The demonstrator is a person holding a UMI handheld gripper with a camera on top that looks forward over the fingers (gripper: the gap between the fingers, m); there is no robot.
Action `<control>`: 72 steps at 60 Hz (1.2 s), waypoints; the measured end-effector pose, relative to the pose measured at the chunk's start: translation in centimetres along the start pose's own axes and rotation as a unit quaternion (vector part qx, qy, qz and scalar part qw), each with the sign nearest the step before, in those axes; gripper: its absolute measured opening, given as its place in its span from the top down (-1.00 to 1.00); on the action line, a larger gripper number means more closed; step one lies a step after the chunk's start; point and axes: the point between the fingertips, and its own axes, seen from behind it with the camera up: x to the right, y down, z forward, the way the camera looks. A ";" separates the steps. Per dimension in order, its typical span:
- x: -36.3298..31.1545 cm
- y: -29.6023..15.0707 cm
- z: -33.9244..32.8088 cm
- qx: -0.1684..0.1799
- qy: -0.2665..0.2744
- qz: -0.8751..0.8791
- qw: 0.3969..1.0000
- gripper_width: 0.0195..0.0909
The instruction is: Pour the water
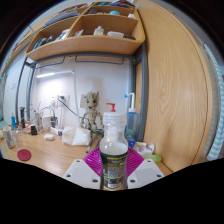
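A clear plastic water bottle [114,150] with a dark label stands upright between my fingers. My gripper [114,163] is shut on the bottle, the magenta pads [95,160] pressing on its lower half from both sides. The bottle's neck and cap reach above the pads. It seems held above the wooden table [45,158], but its base is hidden. No cup or other vessel for water shows clearly ahead.
A small tree-like figurine [90,110] stands beyond the bottle, with a white cloth [74,135] beside it. Small bottles [22,125] crowd the table's far left. A wooden shelf [85,35] hangs overhead, and a wooden panel [175,90] rises on the right.
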 end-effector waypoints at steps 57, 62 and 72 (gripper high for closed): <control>-36.0 -6.6 -3.5 0.109 -0.073 -0.715 0.686 0.82; -37.7 -7.1 -3.3 0.126 -0.064 -0.762 0.632 0.82; -39.7 -7.7 -3.1 0.137 -0.037 -0.823 0.549 0.82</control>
